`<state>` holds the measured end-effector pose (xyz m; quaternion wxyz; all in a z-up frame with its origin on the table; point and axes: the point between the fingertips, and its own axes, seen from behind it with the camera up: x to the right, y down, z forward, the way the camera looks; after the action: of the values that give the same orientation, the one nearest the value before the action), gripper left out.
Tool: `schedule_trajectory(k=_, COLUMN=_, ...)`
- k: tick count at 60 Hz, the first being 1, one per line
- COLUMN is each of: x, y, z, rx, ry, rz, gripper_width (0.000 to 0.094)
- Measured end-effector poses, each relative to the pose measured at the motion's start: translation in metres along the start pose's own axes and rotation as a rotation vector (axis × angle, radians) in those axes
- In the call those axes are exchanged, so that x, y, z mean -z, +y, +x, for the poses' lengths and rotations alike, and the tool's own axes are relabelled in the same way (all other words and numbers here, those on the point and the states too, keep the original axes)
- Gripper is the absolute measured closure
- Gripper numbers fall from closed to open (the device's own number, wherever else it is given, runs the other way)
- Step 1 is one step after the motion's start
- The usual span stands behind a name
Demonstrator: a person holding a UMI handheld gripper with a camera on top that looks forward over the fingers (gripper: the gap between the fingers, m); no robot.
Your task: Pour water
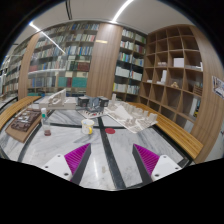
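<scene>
My gripper (112, 158) hovers over a pale marble table (120, 145), open, with nothing between its magenta pads (78, 157). Well beyond the fingers, to the left, a dark bottle (45, 123) stands upright on the table. A small yellow-topped object (88, 128) stands nearer the middle, ahead of the fingers. Behind it sits a cluster of small containers (95, 105), too small to tell apart. No water is visible from here.
A brown box (24, 124) lies left of the bottle. Papers and a small red item (111, 128) lie at the far right of the table (132, 118). Wooden benches flank the table, and bookshelves (70, 60) and cubby shelves (178, 75) line the walls.
</scene>
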<state>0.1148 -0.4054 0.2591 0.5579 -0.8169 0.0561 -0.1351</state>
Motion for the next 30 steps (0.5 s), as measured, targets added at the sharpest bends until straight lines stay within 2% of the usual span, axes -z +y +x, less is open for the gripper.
schedule_trajectory(k=16, x=-0.007, y=0.044, z=-0.037, rx=0.04, ry=-0.038, rz=-0.056, gripper_width=0.008)
schedule_trajectory(k=30, x=-0.039, y=0.087, z=-0.189, rx=0.056, ry=-0.216, rz=-0.09, gripper_width=0.0083)
